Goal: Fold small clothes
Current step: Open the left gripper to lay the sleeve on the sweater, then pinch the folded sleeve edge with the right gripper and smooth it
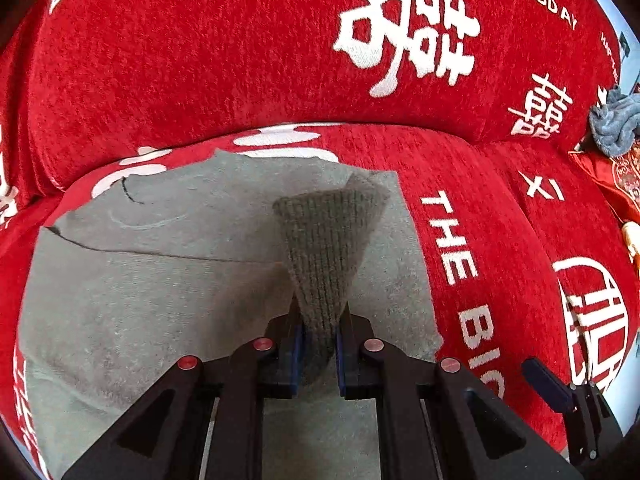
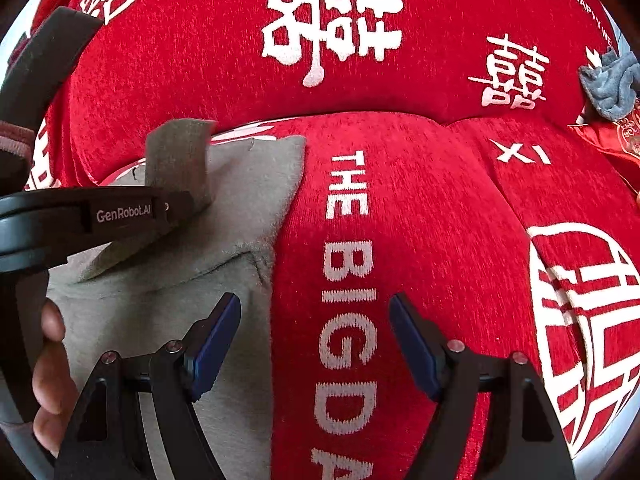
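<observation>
Grey garment (image 1: 160, 300) lies on red sofa cover (image 1: 200, 60) with white lettering.

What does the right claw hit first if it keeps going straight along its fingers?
Probably the red sofa cover, at its white "THE BIG DAY" lettering. The open right claw frames that strip; the grey garment edge lies just left of its line. Depth is uncertain.

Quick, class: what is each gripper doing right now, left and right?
Left gripper: shut on the ribbed cuff of the grey garment.
Right gripper: open, holding nothing.
</observation>
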The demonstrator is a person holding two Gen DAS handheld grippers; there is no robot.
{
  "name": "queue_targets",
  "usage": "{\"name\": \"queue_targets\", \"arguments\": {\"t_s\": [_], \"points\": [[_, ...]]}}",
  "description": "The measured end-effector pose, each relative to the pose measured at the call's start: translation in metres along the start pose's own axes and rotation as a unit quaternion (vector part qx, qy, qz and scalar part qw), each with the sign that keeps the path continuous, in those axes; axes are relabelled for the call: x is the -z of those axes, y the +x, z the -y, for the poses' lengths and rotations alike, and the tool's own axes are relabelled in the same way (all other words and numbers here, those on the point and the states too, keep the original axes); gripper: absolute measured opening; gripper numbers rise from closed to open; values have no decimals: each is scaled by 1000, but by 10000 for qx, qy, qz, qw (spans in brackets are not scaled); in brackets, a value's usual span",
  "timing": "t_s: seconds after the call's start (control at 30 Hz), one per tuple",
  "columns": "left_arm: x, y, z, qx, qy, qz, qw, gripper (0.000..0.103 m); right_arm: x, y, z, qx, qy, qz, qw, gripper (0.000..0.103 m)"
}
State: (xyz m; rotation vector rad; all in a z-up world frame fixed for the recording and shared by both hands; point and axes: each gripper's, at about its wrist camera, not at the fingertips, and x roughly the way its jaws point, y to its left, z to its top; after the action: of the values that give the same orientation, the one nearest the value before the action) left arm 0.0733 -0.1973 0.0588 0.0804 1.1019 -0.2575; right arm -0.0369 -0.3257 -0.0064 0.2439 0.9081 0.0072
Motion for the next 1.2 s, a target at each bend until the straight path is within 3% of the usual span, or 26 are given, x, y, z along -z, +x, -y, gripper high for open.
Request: {"name": "queue_targets", "arguments": {"t_s": [0.03,0.07,0.1,0.13,0.2,0.43,0.7,0.8,0.93,0.97,1.0,1.07,1.17,1.2], "points": [[1,5,0,62,18,-94,9999,31,1,0,0,6,-5,-5,10000,79],[1,11,-1,110,-17,-210,9997,66,2,0,0,13,-5,-11,10000,79],[1,16,-3,75,-85,-280,9995,87,2,0,1,11,-5,-14,10000,79],[3,18,-6,-19,-177,-244,9995,100,3,1,2,15,-2,-20,10000,79],[6,17,-10,-112,-275,-54,9995,100,5,0,3,41,4,-32,10000,79],[8,5,-21,266,-234,40,9994,100,5,-4,9,79,75,-33,9999,79],[18,-42,-65,722,-282,518,9956,100,-14,-16,4,-511,392,148,9978,80],[21,-45,-82,406,-288,614,9969,100,-24,-8,-8,-862,514,77,9949,80],[27,-32,-119,15,-632,448,9970,100,-31,18,-26,-879,459,-179,9949,77],[30,-29,-127,-66,-691,402,9968,100,-34,27,-29,-939,480,-270,9941,60],[34,-25,-135,-149,-736,343,9966,100,-37,35,-32,-1022,451,-377,9930,34],[40,-21,-149,-258,-788,288,9961,100,-39,46,-40,-836,277,-550,9946,26],[46,-20,-166,-337,-867,322,9951,100,-43,29,-46,-821,95,-83,9965,23],[47,-19,-168,-361,-881,314,9950,100,-43,24,-47,-669,22,141,9977,16]]}}
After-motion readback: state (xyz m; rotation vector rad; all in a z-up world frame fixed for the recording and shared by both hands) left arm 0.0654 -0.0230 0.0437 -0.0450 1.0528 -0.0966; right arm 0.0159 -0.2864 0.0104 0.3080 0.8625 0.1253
